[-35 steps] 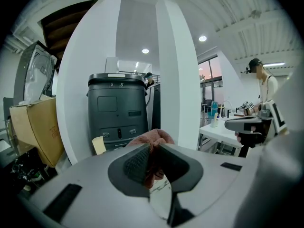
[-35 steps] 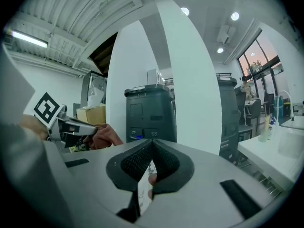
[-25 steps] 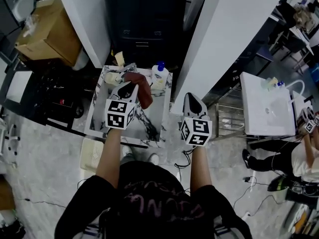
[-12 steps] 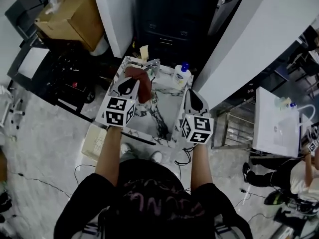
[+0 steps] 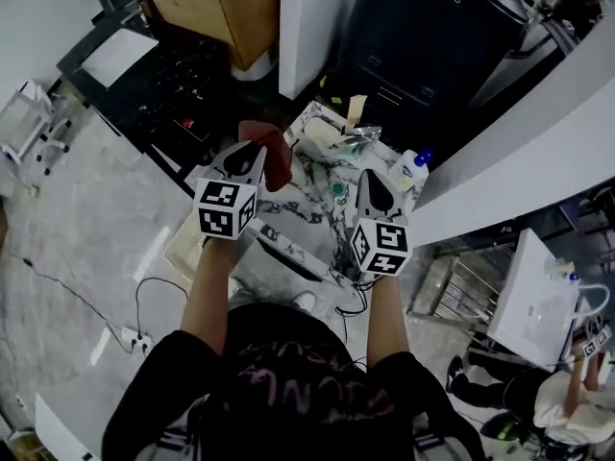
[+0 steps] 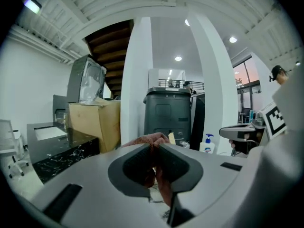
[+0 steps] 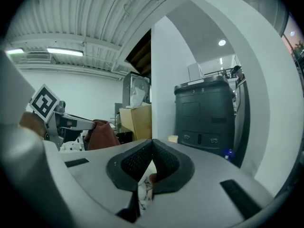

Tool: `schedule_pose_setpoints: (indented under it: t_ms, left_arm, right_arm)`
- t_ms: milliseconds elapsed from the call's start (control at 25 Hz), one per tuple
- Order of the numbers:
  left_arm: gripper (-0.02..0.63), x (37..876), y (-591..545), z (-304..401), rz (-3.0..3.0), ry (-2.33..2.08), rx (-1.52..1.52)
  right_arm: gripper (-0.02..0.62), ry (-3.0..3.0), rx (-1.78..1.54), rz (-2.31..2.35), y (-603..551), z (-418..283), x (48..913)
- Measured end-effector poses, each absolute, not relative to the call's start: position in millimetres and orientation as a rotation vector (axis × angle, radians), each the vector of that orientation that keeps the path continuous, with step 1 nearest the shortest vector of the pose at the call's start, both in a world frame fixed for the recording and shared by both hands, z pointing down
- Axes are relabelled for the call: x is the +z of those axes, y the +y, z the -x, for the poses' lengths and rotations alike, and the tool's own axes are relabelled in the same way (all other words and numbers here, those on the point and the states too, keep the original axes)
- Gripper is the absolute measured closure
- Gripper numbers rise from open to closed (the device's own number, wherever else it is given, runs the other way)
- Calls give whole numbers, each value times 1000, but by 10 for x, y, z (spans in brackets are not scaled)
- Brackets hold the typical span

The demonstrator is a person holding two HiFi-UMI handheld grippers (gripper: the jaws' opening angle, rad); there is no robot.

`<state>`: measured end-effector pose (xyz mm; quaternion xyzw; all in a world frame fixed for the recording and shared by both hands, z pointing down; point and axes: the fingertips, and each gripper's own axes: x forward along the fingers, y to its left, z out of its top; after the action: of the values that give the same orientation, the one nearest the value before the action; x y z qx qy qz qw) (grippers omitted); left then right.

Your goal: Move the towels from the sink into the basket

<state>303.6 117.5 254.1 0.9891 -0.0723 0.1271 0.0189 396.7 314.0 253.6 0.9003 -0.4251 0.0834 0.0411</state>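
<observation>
A reddish-brown towel point(image 5: 276, 154) hangs from my left gripper point(image 5: 252, 150), whose jaws are shut on it. It is held over the left edge of the marble-patterned sink point(image 5: 317, 221). In the left gripper view the towel point(image 6: 153, 139) bunches over the pinched jaw tips of the left gripper point(image 6: 154, 148) and trails below them. My right gripper point(image 5: 370, 176) hovers over the sink's right side with nothing in it; its pads meet at the tips point(image 7: 152, 144). From the right gripper view the hanging towel point(image 7: 102, 133) shows at the left. A pale perforated basket point(image 5: 179, 250) sits on the floor left of the sink, partly behind my left arm.
A soap bottle point(image 5: 411, 168) and a faucet point(image 5: 360, 134) stand at the sink's far rim. Beyond are a white column point(image 5: 307, 17), a cardboard box point(image 5: 216, 3) and a dark grey cabinet point(image 5: 432, 36). Cables lie on the floor at the left.
Both grippers have swung to the left together. The towel has gone with the left gripper from over the basin to its left edge. The basket now lies closer under the left hand.
</observation>
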Motion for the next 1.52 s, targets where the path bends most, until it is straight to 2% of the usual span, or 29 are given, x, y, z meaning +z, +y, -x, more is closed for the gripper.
schedule_pose_setpoints:
  t_ms: [840, 1200, 1520]
  left_arm:
    - [538, 3101, -1242, -476, -2783, -902, 412]
    - [538, 3371, -1748, 560, -2652, -1070, 406]
    - [538, 3737, -1786, 999, -2516, -1194, 433]
  right_arm:
    - [580, -1877, 299, -2298, 41, -2297, 2873]
    - [580, -2023, 325, -2119, -830, -1423, 3078]
    - [581, -2131, 371, -1947, -1224, -1039, 3376]
